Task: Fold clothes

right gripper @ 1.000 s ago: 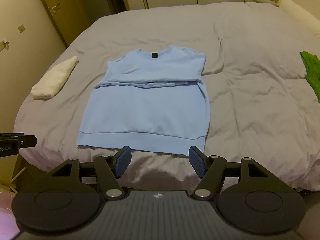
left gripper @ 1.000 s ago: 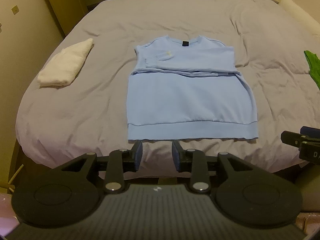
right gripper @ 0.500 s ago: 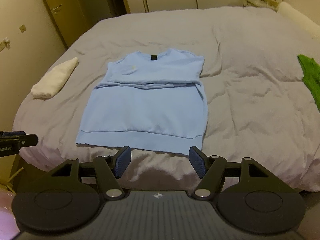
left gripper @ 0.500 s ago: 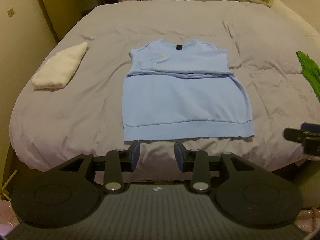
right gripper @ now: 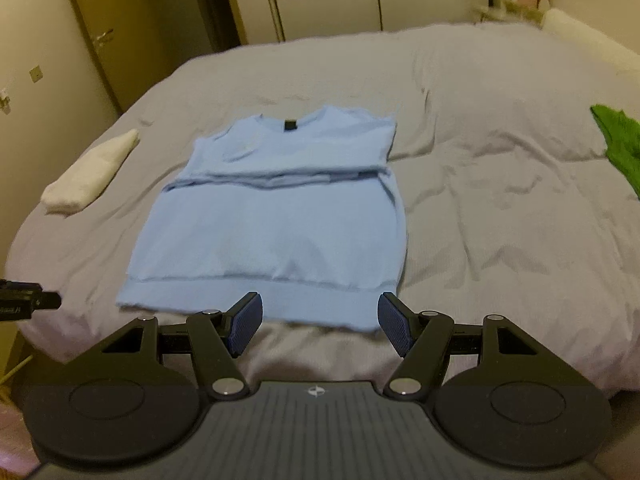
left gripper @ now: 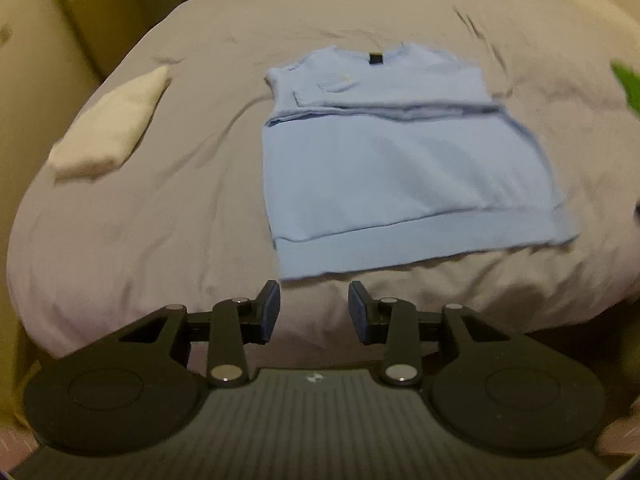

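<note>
A light blue sweatshirt (left gripper: 400, 168) (right gripper: 280, 216) lies flat on the grey bed, sleeves folded across the chest, hem toward me. My left gripper (left gripper: 314, 304) hovers open just short of the hem's left corner, holding nothing. My right gripper (right gripper: 320, 320) is open wider, with its pads low over the hem's right half; whether they touch the cloth I cannot tell. The tip of the left gripper (right gripper: 28, 302) shows at the left edge of the right wrist view.
A folded white garment (left gripper: 112, 128) (right gripper: 88, 172) rests on the bed (right gripper: 500, 200) at the left. A green garment (right gripper: 620, 148) (left gripper: 630, 84) lies at the right edge. Wardrobe doors and a wall stand behind the bed. The near bed edge drops off below the grippers.
Both grippers moved in toward the sweatshirt's hem. The left view swung left, so the sweatshirt now sits to the right. Both jaws stay open.
</note>
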The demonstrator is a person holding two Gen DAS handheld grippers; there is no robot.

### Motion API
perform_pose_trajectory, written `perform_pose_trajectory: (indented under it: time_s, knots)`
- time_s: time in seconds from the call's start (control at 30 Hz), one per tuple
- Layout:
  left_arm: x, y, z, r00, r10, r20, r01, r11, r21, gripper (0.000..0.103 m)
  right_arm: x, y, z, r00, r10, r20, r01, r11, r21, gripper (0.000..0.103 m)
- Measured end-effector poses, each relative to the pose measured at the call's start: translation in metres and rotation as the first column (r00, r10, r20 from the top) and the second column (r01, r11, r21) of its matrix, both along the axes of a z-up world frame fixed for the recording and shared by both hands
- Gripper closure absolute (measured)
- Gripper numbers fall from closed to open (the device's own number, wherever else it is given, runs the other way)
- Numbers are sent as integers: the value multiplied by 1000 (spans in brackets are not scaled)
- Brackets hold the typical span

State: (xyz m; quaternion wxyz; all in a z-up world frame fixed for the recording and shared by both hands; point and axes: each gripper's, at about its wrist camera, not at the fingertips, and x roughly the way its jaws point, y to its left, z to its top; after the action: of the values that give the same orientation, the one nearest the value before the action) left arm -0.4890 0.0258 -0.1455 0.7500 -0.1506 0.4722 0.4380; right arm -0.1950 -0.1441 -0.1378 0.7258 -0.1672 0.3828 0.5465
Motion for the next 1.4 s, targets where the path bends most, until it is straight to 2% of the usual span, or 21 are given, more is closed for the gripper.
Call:
perform_pose_trajectory:
  time_s: [0.07,0.2,0.27,0.37,0.47,0.6,0.63,0.77,0.87,0.97,1.1,1.2,1.27,1.4]
  knots:
    - [1,16,-29,998,-49,-41,50,998,34,71,5,12,-27,999,18,51,-19,1000,22,36]
    - [-4,42,-79,989,-146,-29,148,985,83,71,8,38,-89,978,77,194,-86,996,36,36]
    - [-4,43,-99,969,-235,-74,243,960,136,71,5,46,-114,951,117,286,-137,989,51,36]
    - [-12,38,-117,931,-351,-97,364,906,214,71,-1,53,-138,883,166,440,-205,978,43,37]
    - [-28,35,-125,912,-397,-107,410,860,304,71,-6,47,-148,832,130,540,-191,980,59,37]
    - [-51,37,-130,894,-433,-113,445,831,333,71,-20,24,-151,829,59,556,-112,992,62,37]
    - [-56,34,-133,877,-464,-129,478,805,352,70,-26,18,-151,820,56,569,-106,993,56,37]
    - [-66,29,-150,778,-572,-259,624,659,419,69,-52,-3,-152,728,109,677,-139,990,-10,37]
    - [-68,35,-158,727,-610,-315,683,595,424,69,-52,-8,-153,689,128,713,-145,989,-37,37]
    - [-63,45,-167,688,-626,-367,723,547,422,68,-44,-9,-158,630,166,759,-163,983,-80,37]
    - [-52,50,-180,627,-651,-427,776,475,415,68,-21,-6,-180,573,253,780,-215,964,-155,37]
    - [-49,57,-187,608,-669,-428,789,446,423,68,-3,3,-207,480,348,805,-256,934,-251,42]
    - [-46,63,-189,604,-677,-420,790,445,421,68,10,9,-221,418,404,813,-290,908,-302,45]
    - [-41,68,-191,575,-688,-443,813,418,406,68,21,21,-230,297,469,832,-383,857,-345,49]
